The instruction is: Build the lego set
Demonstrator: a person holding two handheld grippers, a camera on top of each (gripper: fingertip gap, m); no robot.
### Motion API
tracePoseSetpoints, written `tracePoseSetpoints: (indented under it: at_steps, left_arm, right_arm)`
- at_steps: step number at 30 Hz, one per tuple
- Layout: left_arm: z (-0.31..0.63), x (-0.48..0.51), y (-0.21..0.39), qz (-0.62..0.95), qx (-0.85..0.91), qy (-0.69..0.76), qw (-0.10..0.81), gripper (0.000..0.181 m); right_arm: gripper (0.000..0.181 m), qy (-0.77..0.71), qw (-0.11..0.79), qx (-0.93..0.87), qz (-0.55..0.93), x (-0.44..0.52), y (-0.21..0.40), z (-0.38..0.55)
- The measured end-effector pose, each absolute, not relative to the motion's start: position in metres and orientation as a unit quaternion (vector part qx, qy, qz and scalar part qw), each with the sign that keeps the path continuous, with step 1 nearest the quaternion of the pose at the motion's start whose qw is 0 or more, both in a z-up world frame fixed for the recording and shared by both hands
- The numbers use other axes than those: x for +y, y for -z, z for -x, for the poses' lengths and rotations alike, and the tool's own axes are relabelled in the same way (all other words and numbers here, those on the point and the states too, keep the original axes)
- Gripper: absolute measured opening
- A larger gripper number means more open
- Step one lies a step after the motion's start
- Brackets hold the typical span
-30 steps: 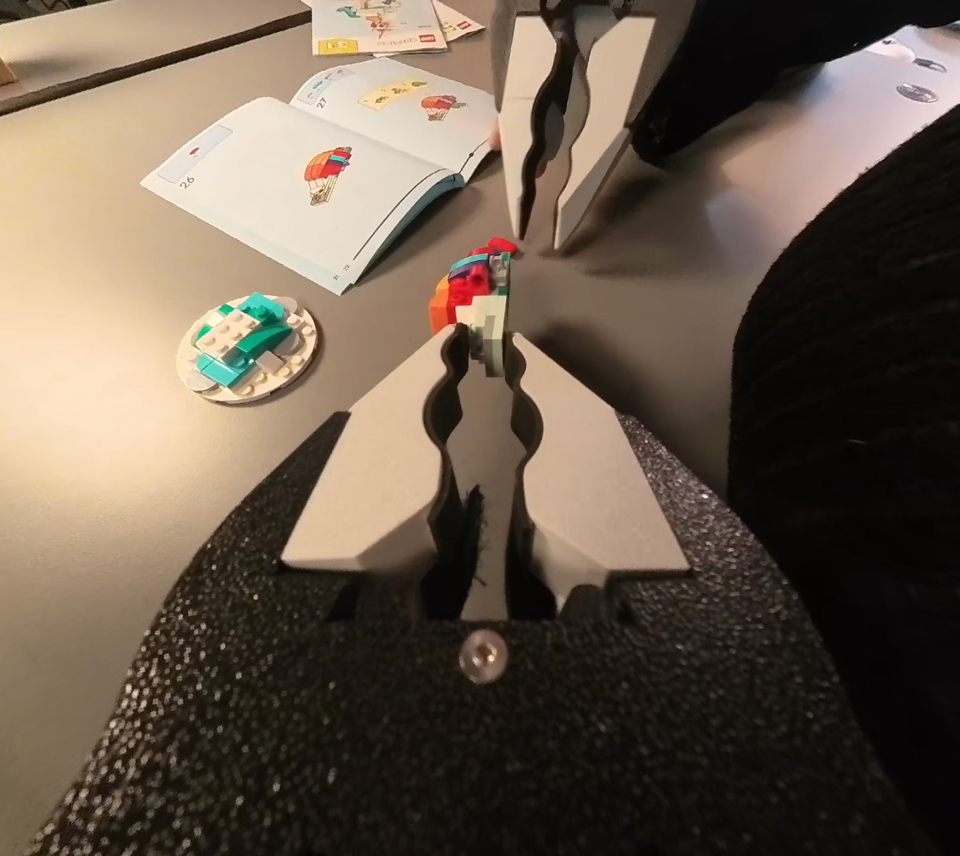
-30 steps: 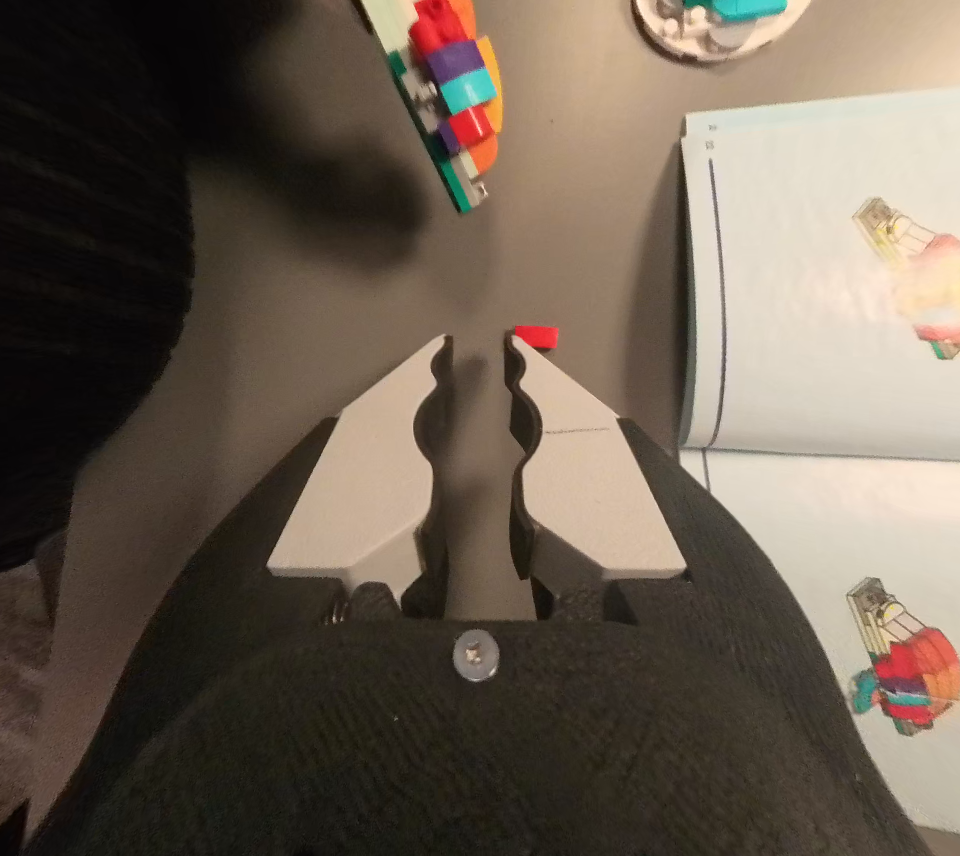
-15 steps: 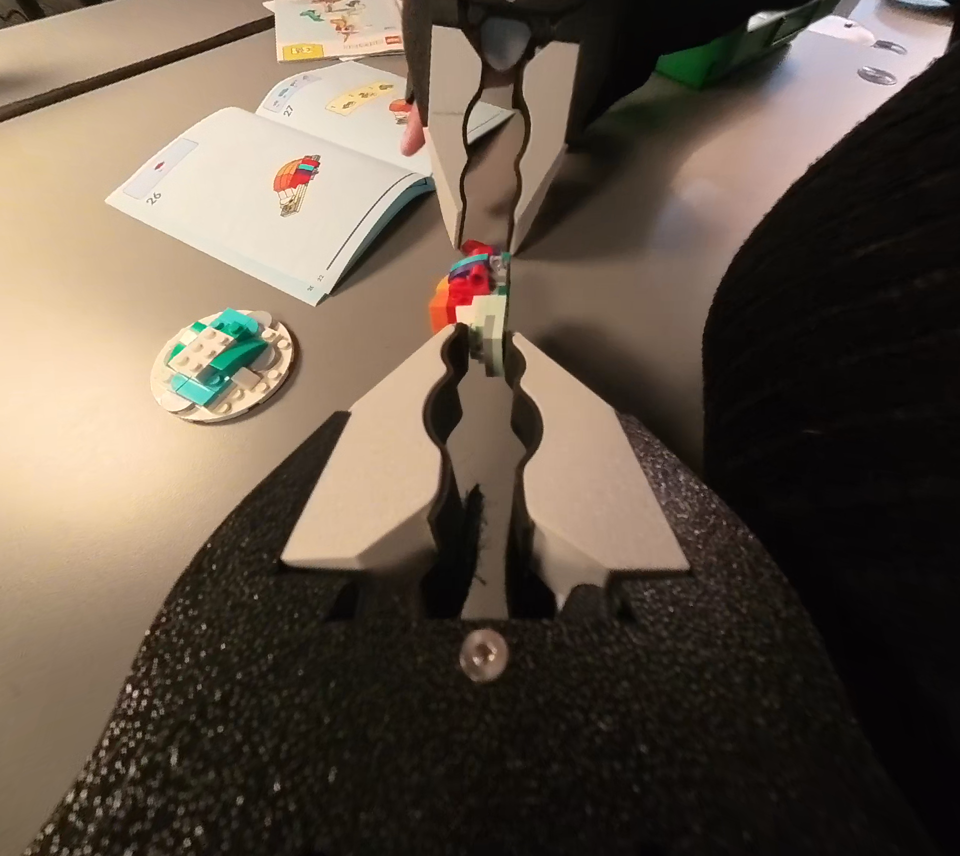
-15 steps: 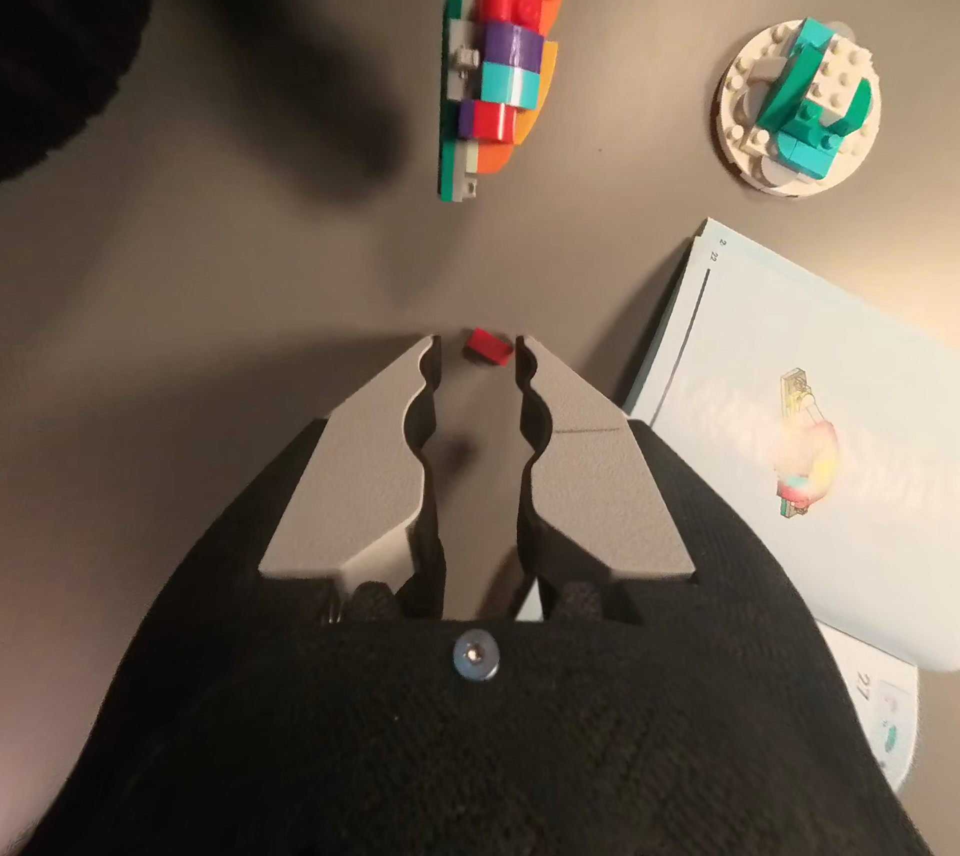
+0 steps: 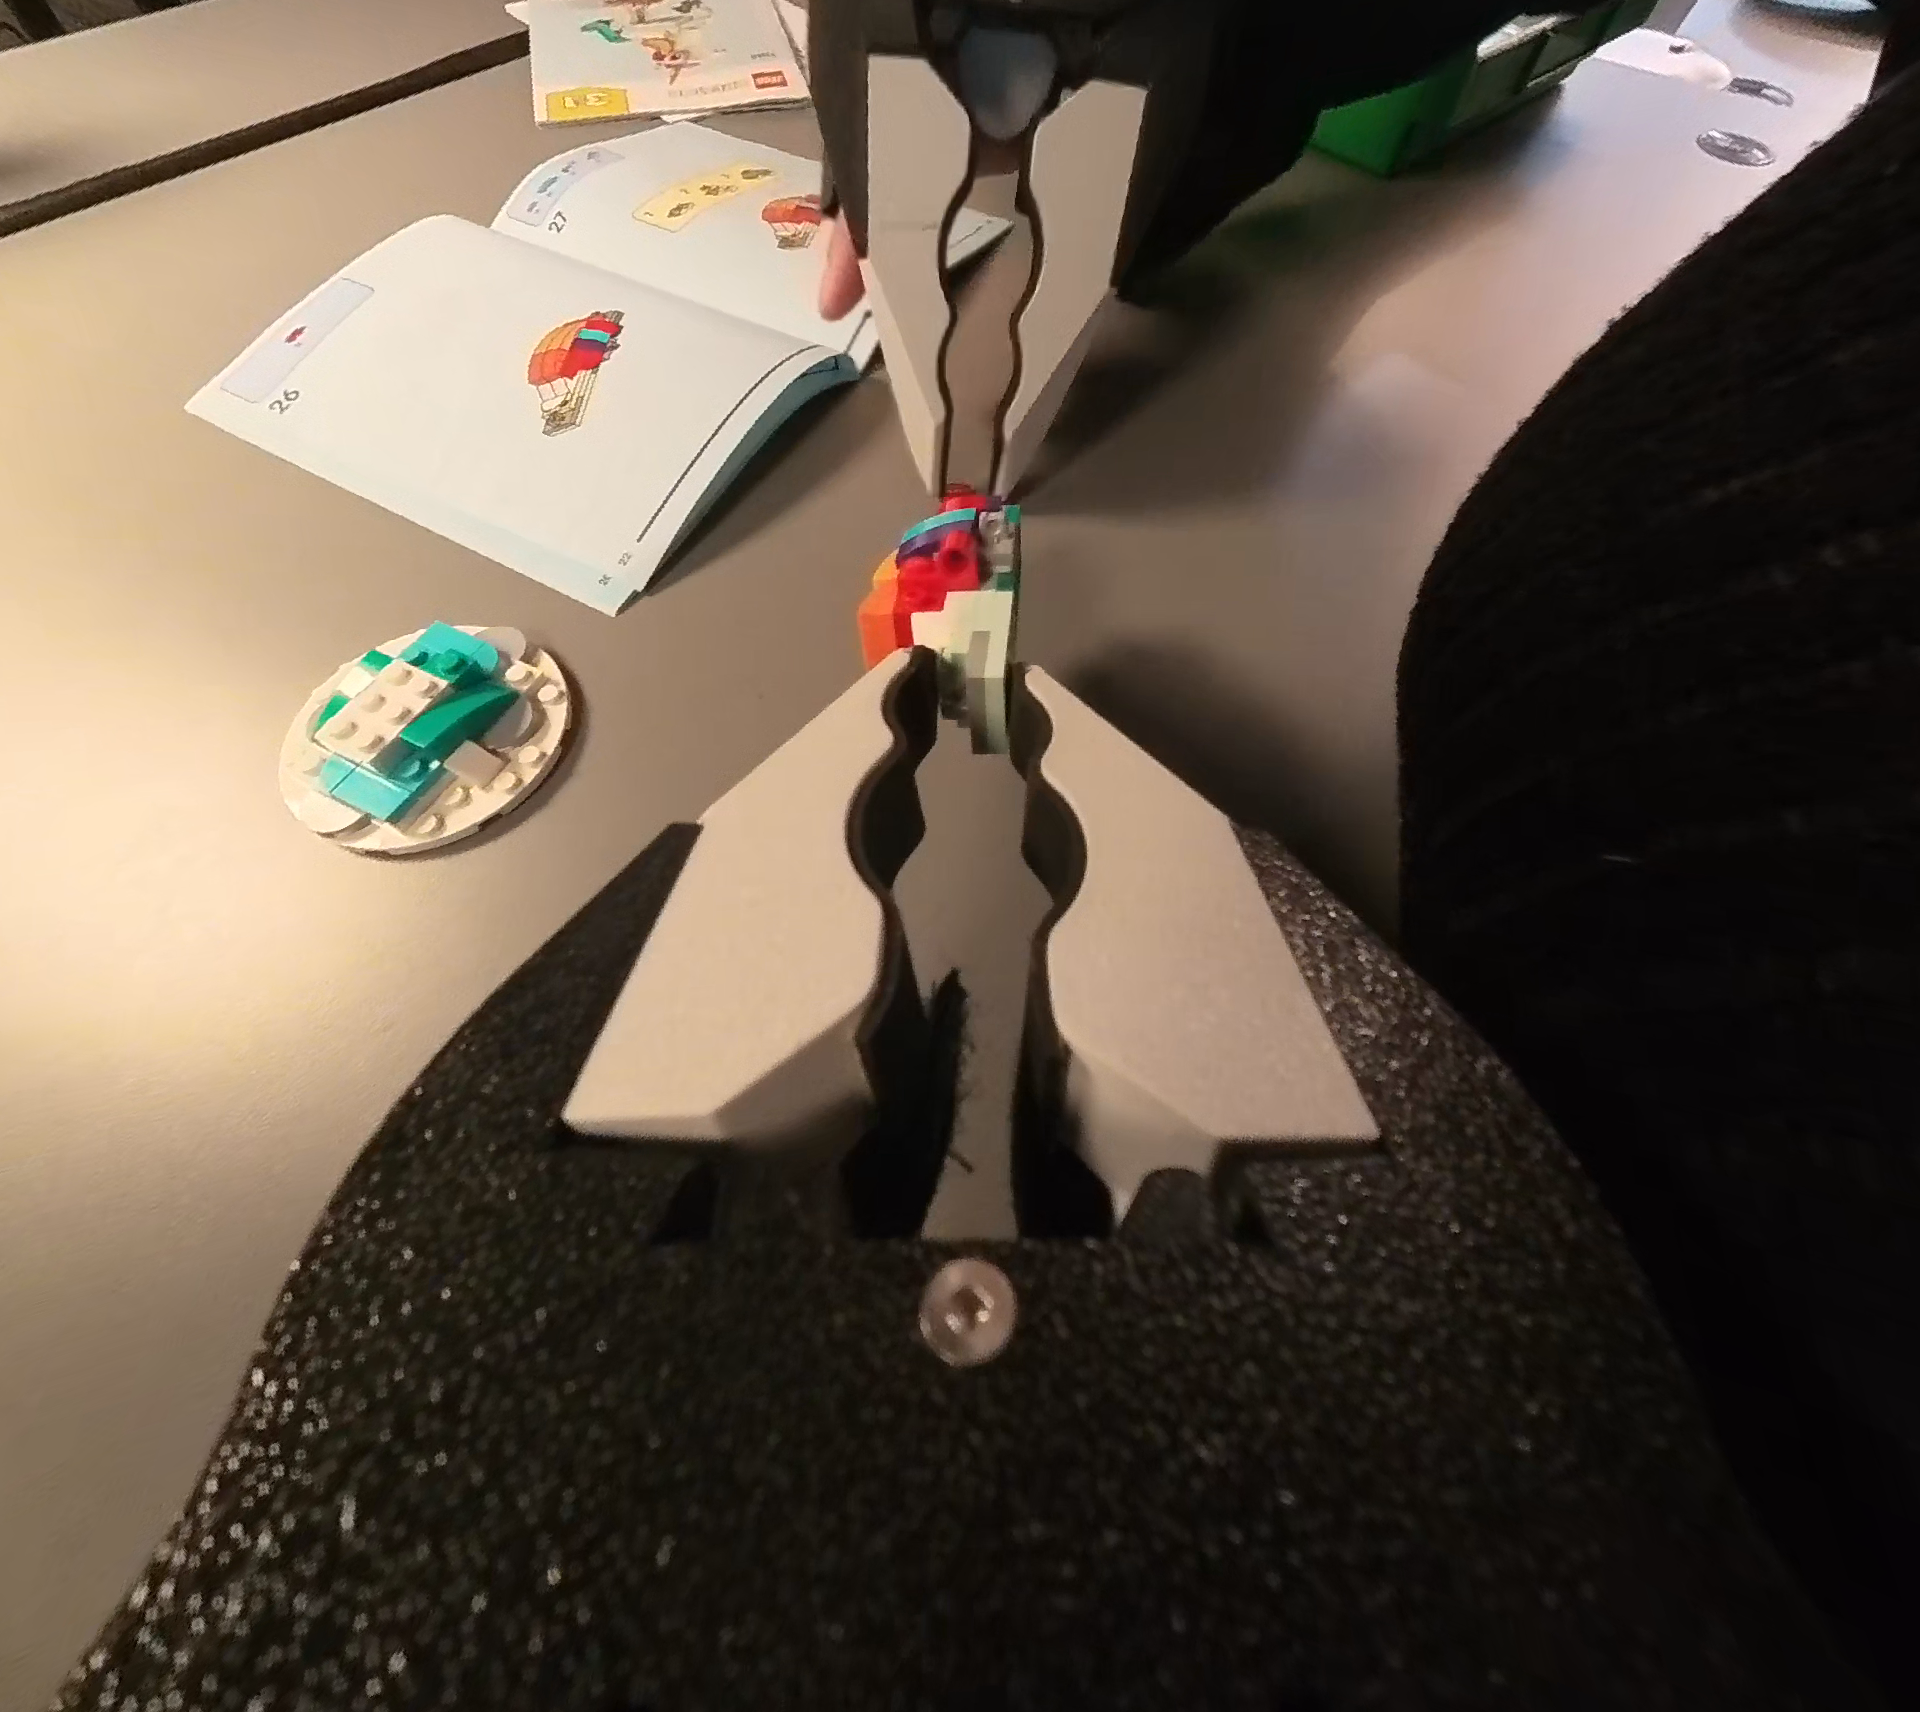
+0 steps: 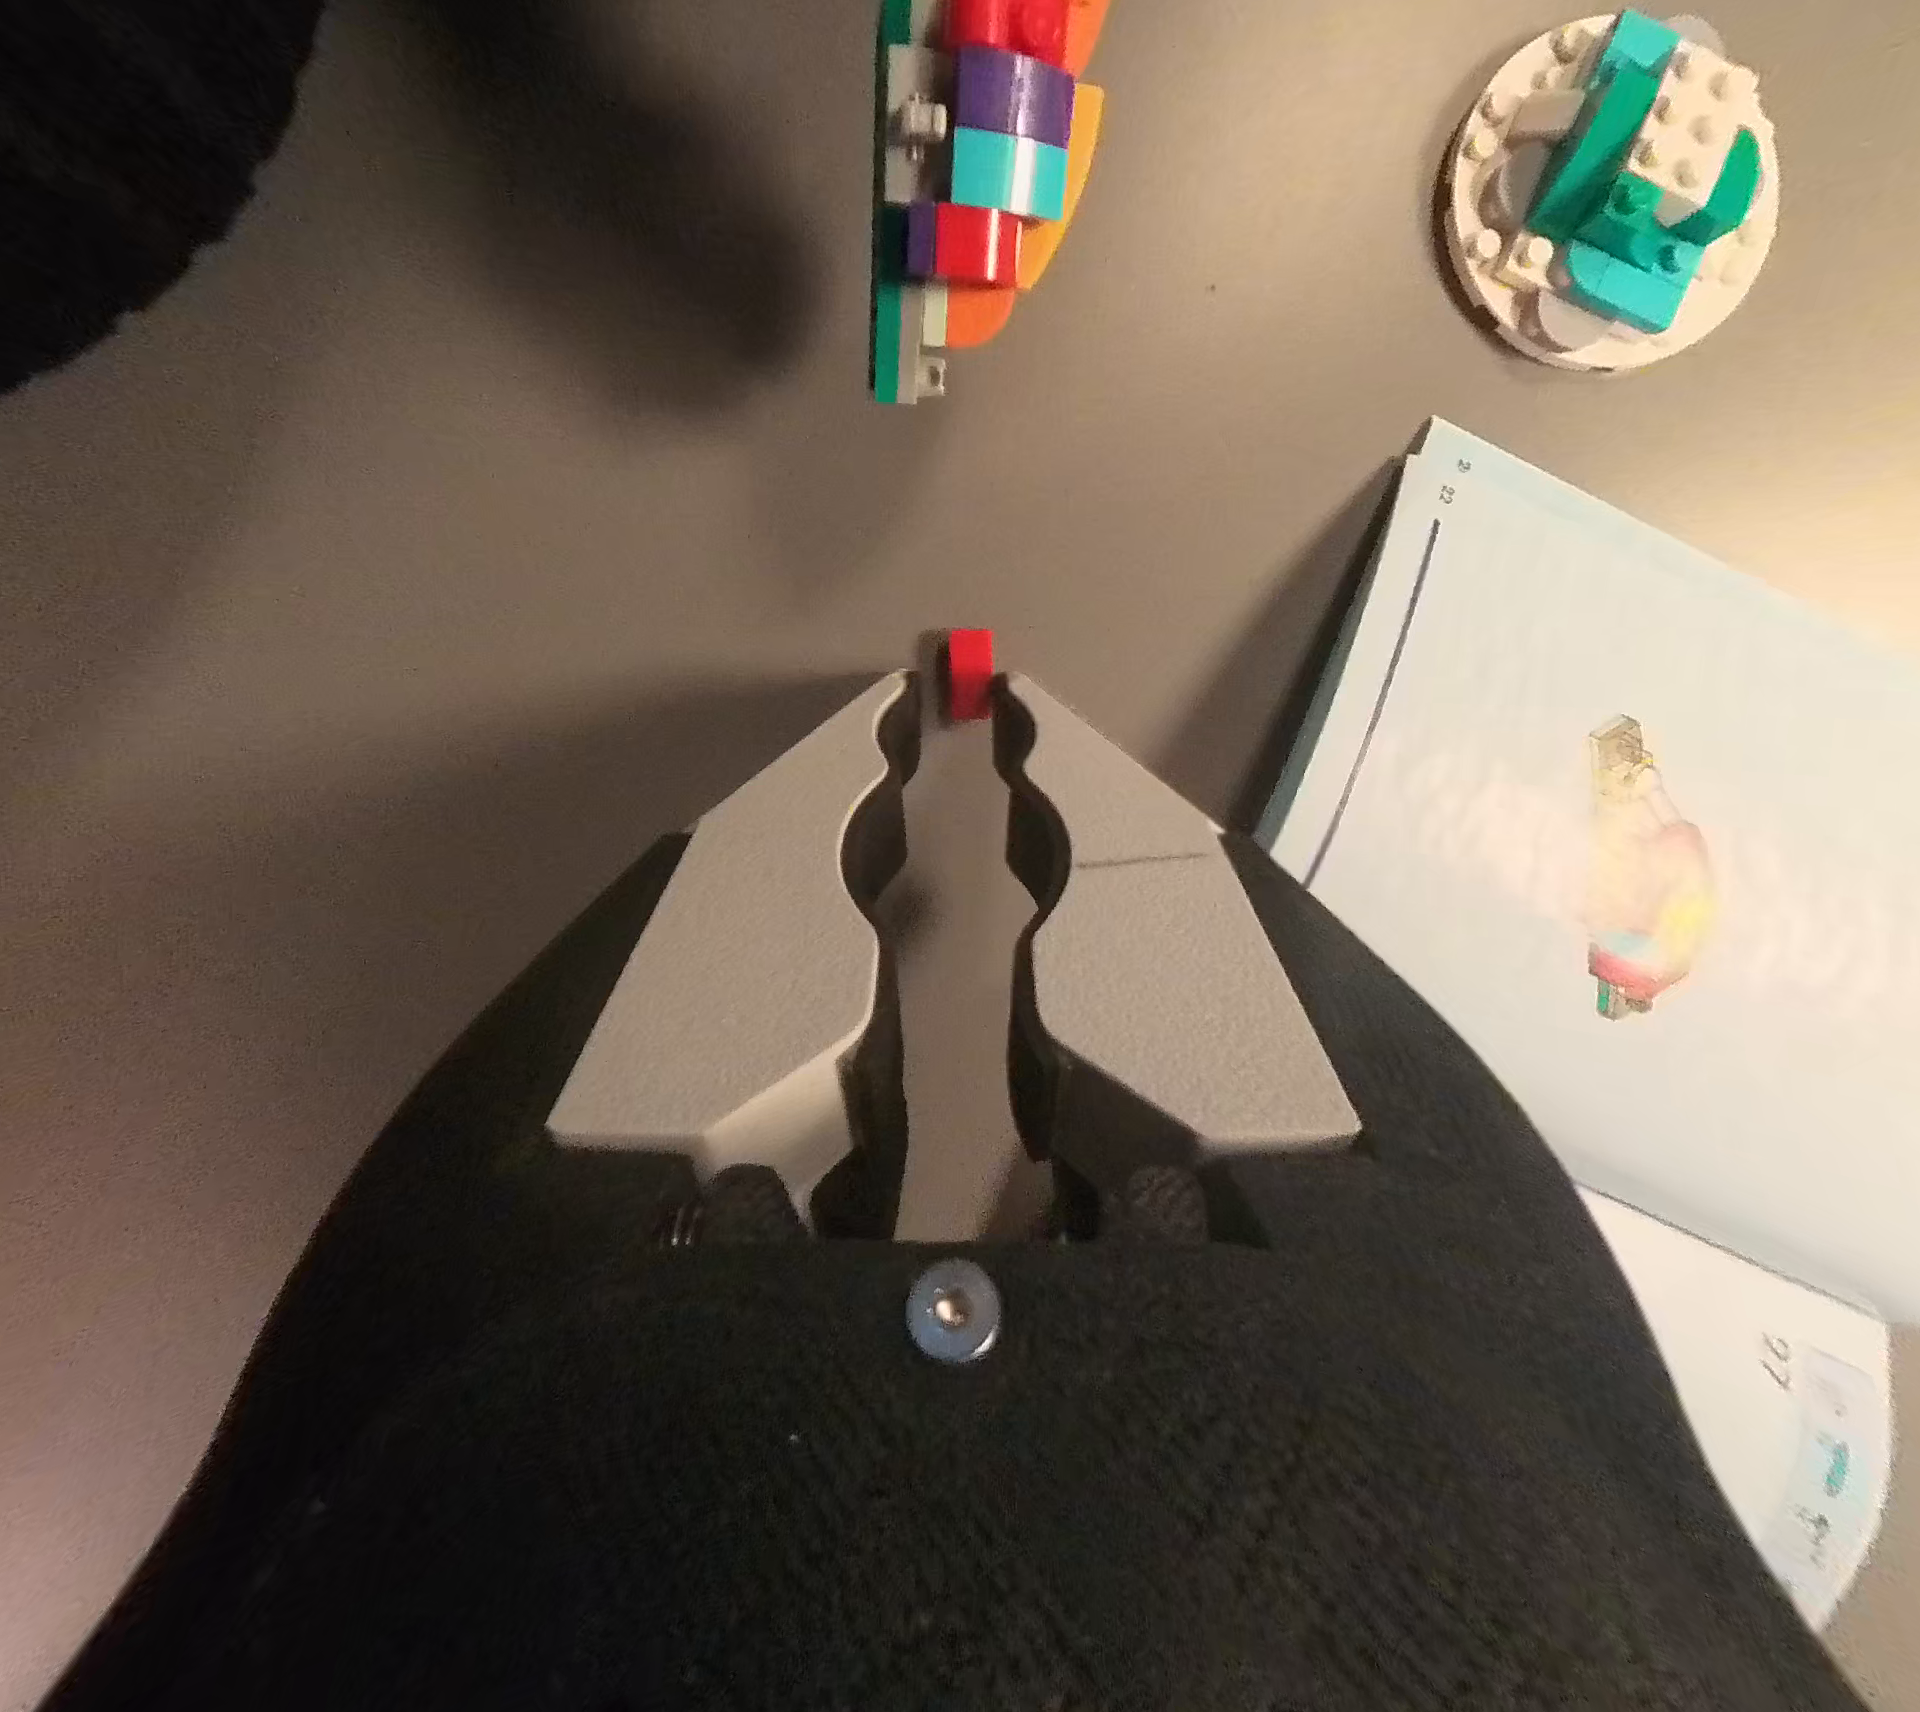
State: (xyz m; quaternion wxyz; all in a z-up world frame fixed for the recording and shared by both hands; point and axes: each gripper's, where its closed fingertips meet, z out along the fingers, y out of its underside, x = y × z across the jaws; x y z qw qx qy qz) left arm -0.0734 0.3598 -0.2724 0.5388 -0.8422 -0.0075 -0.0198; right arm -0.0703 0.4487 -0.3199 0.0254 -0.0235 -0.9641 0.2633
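Note:
My left gripper (image 5: 971, 686) is shut on the pale green plate of a half-built model (image 5: 940, 587) of red, orange, purple and teal bricks, held above the table. The model also shows in the right wrist view (image 6: 987, 135), edge on. My right gripper (image 6: 958, 686) is shut on a small red brick (image 6: 966, 675) at its fingertips. In the left wrist view the right gripper (image 5: 971, 473) points down just above the far end of the model, and the red brick (image 5: 961, 501) shows at its tips.
A round white plate with teal and white bricks (image 5: 426, 743) (image 6: 1605, 192) lies on the grey table (image 5: 208, 987). An open instruction booklet (image 5: 540, 384) (image 6: 1621, 883) and a closed booklet (image 5: 665, 36) lie beyond it. A green box (image 5: 1455, 93) stands at the back right. There is about 11 cm between the tips of the two grippers.
My right gripper closed on the small red brick, lifted it off the table and moved over the far end of the model. My left gripper kept holding the model.

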Motion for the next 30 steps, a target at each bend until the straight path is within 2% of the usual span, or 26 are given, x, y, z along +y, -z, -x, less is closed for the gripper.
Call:
tracePoseSetpoints:
  at_steps: [1, 4, 7, 10, 14, 20, 30]
  left_arm:
    - [0.073, 0.360, 0.272, 0.842, -0.008, 0.020, 0.539, 0.011]
    - [0.075, 0.360, 0.273, 0.842, -0.013, 0.020, 0.539, 0.011]
    - [0.077, 0.362, 0.271, 0.839, -0.021, 0.022, 0.544, 0.011]
    - [0.077, 0.366, 0.267, 0.833, -0.015, 0.017, 0.553, 0.011]
    - [0.074, 0.370, 0.264, 0.828, 0.000, 0.002, 0.561, 0.011]
    - [0.071, 0.372, 0.258, 0.821, 0.018, -0.017, 0.571, 0.011]
    - [0.066, 0.371, 0.255, 0.816, 0.053, -0.045, 0.574, 0.011]
  right_arm:
    - [0.007, -0.267, 0.025, -0.963, 0.034, 0.448, 0.320, 0.071]
    - [0.006, -0.302, -0.009, -0.945, 0.121, 0.442, 0.315, 0.075]
    - [0.006, -0.388, -0.075, -0.892, 0.218, 0.430, 0.289, 0.081]
    - [0.006, -0.440, -0.096, -0.857, 0.250, 0.422, 0.257, 0.090]
    - [0.006, -0.420, -0.052, -0.882, 0.208, 0.405, 0.233, 0.090]
    - [0.006, -0.347, -0.013, -0.927, 0.141, 0.386, 0.241, 0.076]
    - [0.006, -0.313, -0.004, -0.944, 0.100, 0.382, 0.241, 0.075]
